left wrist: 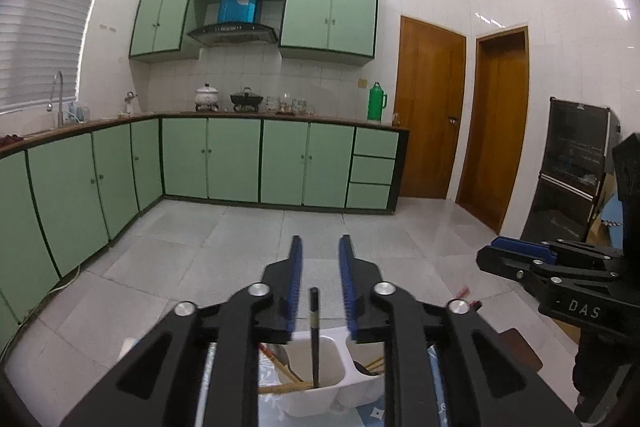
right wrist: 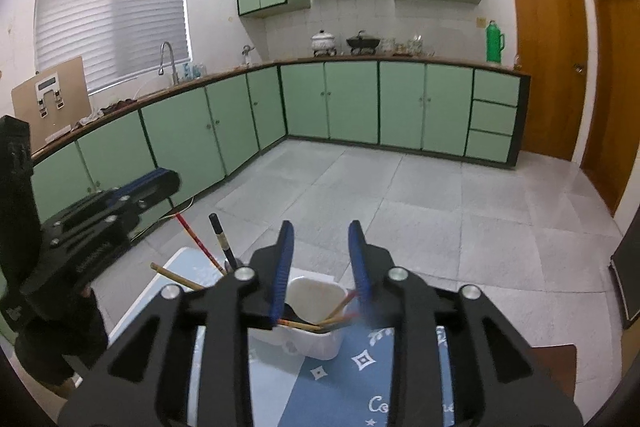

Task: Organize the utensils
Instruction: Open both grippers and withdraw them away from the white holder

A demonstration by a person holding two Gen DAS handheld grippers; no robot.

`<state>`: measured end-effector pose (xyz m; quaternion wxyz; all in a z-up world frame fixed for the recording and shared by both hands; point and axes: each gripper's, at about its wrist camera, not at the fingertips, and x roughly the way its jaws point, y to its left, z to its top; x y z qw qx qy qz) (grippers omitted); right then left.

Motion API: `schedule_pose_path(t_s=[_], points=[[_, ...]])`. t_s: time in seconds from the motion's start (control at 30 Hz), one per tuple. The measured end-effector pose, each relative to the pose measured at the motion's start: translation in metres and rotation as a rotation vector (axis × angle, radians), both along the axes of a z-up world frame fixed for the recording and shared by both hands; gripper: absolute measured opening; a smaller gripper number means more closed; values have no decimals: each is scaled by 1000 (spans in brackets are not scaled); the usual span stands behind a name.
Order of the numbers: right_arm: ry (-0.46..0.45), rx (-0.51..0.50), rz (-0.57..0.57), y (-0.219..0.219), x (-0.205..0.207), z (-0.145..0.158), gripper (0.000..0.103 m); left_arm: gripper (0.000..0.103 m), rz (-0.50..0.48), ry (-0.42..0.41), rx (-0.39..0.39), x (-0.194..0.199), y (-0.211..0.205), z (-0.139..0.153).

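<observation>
Black chopstick [left wrist: 315,337] upright in white holder [left wrist: 320,401]: light, stiff, slippery; best pinched mid-shaft; left gripper [left wrist: 320,253] and right gripper [right wrist: 321,235] fingers wide, empty.

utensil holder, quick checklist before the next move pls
1. Left gripper open, nothing between its fingers: ok.
2. Right gripper open and empty: ok.
3. Black chopstick standing upright inside the white utensil holder: ok.
4. Holder upright on the blue patterned cloth: ok.
5. All utensils sorted by compartment: cannot tell, the fingers hide much of the holder.
6. Red chopstick seated in a compartment: cannot tell, its base is hidden.
</observation>
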<state>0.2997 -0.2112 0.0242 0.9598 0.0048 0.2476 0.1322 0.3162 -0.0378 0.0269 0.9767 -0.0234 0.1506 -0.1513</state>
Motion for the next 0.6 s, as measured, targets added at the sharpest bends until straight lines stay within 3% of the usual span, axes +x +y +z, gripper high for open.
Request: schedule_pose_path(t_s=[0.17, 0.3, 0.4, 0.6], points=[[-46, -5, -42, -14, -33, 8, 49, 41, 14, -21, 5, -36, 7, 11], [-62, 5, -73, -27, -65, 4, 73, 64, 45, 1, -4, -69, 17, 8], [-68, 11, -95, -32, -97, -5, 87, 73, 57, 34, -14, -95, 24, -3], [-36, 46, -106, -35, -155, -29, 94, 81, 92, 131, 16, -139, 32, -33]])
